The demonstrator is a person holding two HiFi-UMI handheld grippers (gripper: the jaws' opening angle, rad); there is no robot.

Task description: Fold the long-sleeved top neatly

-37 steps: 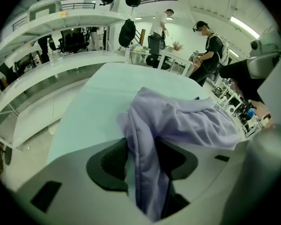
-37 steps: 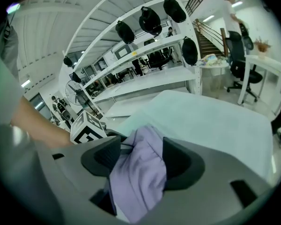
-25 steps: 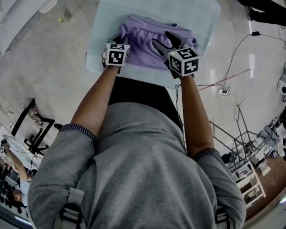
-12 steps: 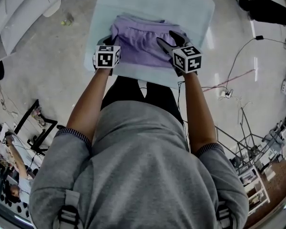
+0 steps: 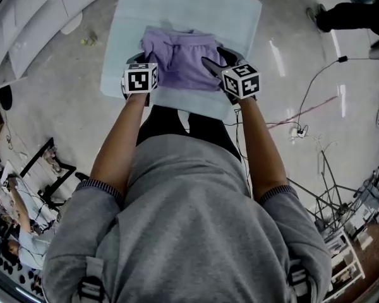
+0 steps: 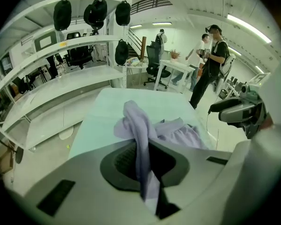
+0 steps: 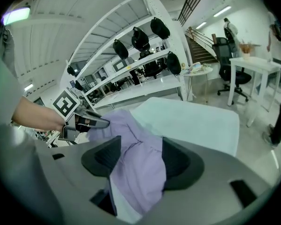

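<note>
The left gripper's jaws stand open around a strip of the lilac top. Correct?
Not open: the left gripper is shut on a strip of the lilac top, pinching it between its jaws. The left gripper view shows this.

Grey sweatshirt (image 5: 189, 219), dark trousers (image 5: 205, 128)
Striped ribbed cuffs (image 5: 101, 185); buckled straps (image 5: 91, 288) at both shoulders; left tool (image 5: 138, 60) and right tool (image 5: 218, 58) each carry a white cube with black square markers.

I read no words, brands or numbers anywhere; the two white cubes (image 5: 141, 79) (image 5: 240, 81) carry only black square patterns.
</note>
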